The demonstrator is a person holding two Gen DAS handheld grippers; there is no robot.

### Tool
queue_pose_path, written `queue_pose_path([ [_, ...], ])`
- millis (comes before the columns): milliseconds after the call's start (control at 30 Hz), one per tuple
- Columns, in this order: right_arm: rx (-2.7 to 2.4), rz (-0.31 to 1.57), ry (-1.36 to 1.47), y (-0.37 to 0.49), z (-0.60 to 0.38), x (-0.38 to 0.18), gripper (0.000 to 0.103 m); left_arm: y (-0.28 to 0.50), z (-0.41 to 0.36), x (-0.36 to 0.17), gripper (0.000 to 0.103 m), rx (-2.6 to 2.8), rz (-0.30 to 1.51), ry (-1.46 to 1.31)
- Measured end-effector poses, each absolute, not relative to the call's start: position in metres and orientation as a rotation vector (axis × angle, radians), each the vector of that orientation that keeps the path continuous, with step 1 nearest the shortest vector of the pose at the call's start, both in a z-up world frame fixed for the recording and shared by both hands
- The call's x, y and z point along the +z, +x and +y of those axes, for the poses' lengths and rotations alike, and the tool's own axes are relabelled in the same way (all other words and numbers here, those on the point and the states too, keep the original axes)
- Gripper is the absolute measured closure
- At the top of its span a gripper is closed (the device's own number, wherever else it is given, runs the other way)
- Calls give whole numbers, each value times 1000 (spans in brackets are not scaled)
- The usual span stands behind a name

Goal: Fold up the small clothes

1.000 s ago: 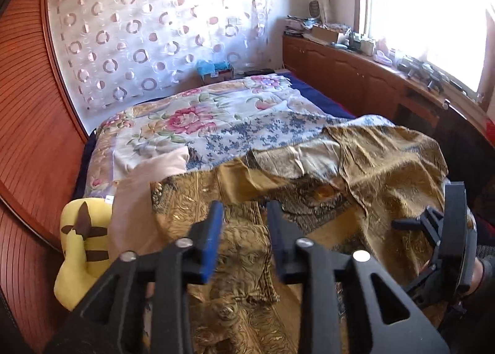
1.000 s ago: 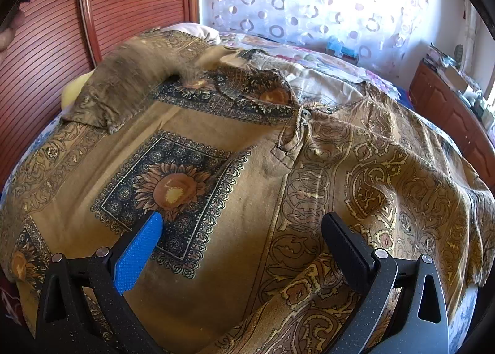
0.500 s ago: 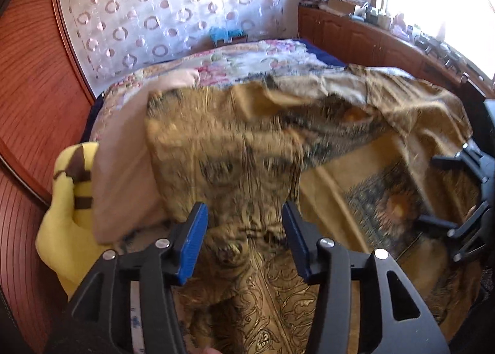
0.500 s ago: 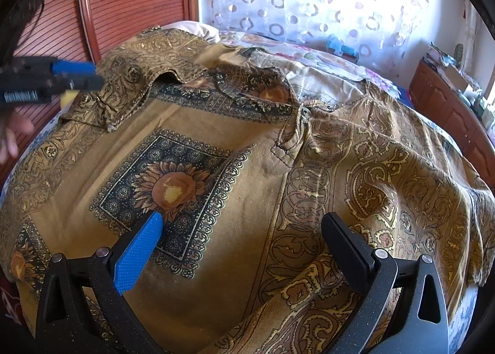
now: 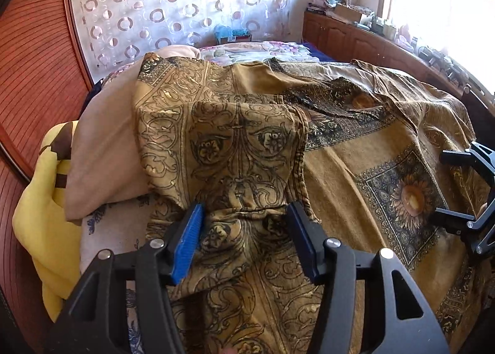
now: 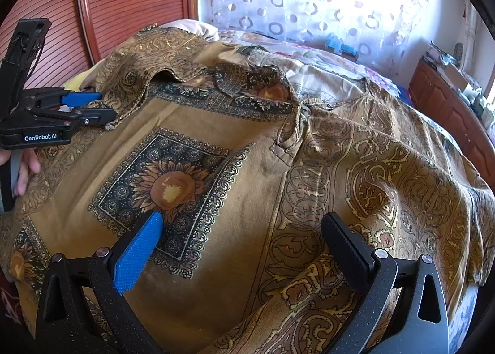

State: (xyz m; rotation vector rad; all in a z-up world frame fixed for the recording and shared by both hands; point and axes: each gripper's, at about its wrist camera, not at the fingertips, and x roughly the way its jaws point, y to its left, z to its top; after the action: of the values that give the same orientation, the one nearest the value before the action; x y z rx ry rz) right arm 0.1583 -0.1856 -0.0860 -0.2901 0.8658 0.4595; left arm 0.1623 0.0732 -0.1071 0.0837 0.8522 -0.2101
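Observation:
A golden-brown patterned shirt (image 6: 266, 168) with sunflower squares lies spread on the bed, also seen in the left wrist view (image 5: 355, 168). Its left sleeve (image 5: 235, 156) lies out flat toward the pillow. My left gripper (image 5: 244, 224) is open, its jaws straddling the sleeve just above the cloth; it also shows at the left in the right wrist view (image 6: 92, 106). My right gripper (image 6: 244, 230) is open wide and empty, low over the shirt's lower front; it shows at the right edge of the left wrist view (image 5: 476, 193).
A beige pillow (image 5: 105, 150) and a yellow plush toy (image 5: 43, 218) lie left of the sleeve by the red wooden headboard (image 5: 34, 69). A floral bedspread (image 5: 263, 49) lies beyond the shirt. Wooden cabinets (image 5: 371, 44) with clutter run under the window at right.
My left gripper came down with the sleeve from a raised position, opened wider and let it lie flat on the bed. The right gripper has not moved.

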Motion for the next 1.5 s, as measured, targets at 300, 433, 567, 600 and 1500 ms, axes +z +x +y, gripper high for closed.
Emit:
queue_pose_path([
  [300,462,859,-267,158,-189,-82,0,163,74,-107,47,-209,855,79],
  [433,467,838,-242,155,-200,-74,0,165,74,-107,46,-211,862,75],
  [567,445,799,-223,149,-228,-52,1,166,74,-107,46,-211,863,75],
  [600,430,790,-217,149,-237,-46,1,166,75,-107,46,-211,863,75],
  [1500,36,926,89,175,-534,-39,36,118,46,-55,46,-285,726,3],
])
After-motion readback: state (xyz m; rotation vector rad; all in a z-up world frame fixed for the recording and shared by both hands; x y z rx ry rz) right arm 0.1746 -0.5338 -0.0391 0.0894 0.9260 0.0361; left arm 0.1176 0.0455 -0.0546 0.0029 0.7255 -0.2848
